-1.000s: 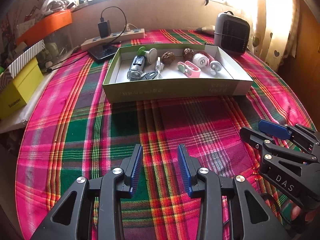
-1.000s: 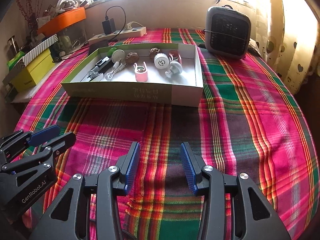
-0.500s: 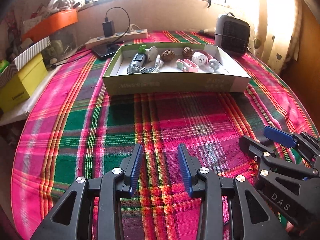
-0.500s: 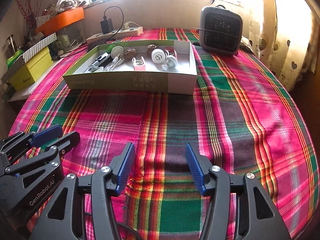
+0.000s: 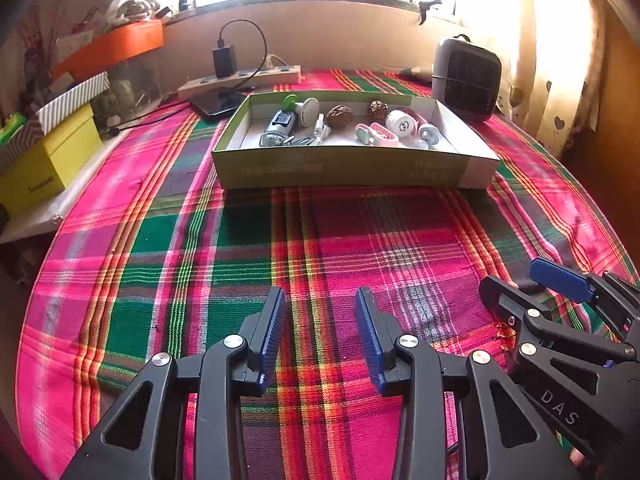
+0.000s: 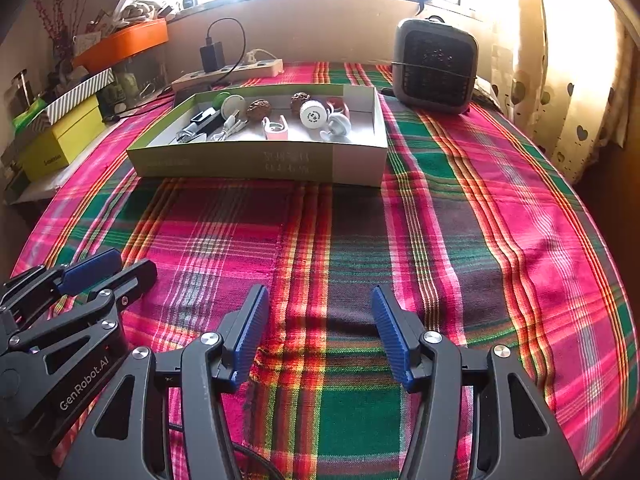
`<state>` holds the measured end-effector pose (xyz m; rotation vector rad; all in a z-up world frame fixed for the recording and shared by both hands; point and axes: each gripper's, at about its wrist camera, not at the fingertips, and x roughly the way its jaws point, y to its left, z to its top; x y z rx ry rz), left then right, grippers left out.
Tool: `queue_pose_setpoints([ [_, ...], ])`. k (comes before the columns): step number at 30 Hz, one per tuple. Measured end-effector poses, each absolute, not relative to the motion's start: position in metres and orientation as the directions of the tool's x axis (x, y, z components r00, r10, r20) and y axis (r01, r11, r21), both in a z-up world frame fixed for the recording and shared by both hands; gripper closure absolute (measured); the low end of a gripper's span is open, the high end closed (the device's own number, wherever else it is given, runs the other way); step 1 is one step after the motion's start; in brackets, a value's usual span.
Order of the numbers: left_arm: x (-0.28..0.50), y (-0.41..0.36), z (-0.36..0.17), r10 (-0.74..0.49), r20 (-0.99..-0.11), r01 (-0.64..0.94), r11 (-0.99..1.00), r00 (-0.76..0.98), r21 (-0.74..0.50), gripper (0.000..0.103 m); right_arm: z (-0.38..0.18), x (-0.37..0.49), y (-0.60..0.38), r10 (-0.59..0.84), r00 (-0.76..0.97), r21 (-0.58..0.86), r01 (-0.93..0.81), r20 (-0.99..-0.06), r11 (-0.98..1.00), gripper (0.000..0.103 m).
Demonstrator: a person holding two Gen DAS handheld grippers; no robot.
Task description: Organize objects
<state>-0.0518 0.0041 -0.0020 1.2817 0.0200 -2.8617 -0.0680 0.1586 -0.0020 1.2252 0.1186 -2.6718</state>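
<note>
1. Left gripper (image 5: 320, 336): spread, nothing btwn jaws, over plaid cloth (image 5: 200, 240).
2. Right gripper (image 6: 318, 336): spread, nothing btwn jaws.
3. Small items lie in green box (image 5: 344, 168), well apart from both grippers, near heater (image 6: 434, 66).

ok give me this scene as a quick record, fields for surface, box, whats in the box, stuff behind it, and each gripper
surface: plaid tablecloth, pink, green and dark
box: shallow open green box, far middle of the cloth
in box: two walnuts, pink clip, white round gadget, green-and-white disc, silver-black device, cable
behind box: power strip with black charger, grey fan heater at the box's far right
left gripper: open, nothing between the jaws, over bare cloth
right gripper: open, empty, over bare cloth
</note>
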Motion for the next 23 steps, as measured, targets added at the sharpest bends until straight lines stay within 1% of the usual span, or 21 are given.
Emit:
queue_pose_setpoints([
  [23,-0.0520,0.0039,-0.0014,-0.001,-0.748,0.017,-1.000,-0.664,-0.014,0.068,-0.0022,-0.0669,0.1587,-0.146,-0.641,0.005,0.217,-0.754,-0.976,0.046],
])
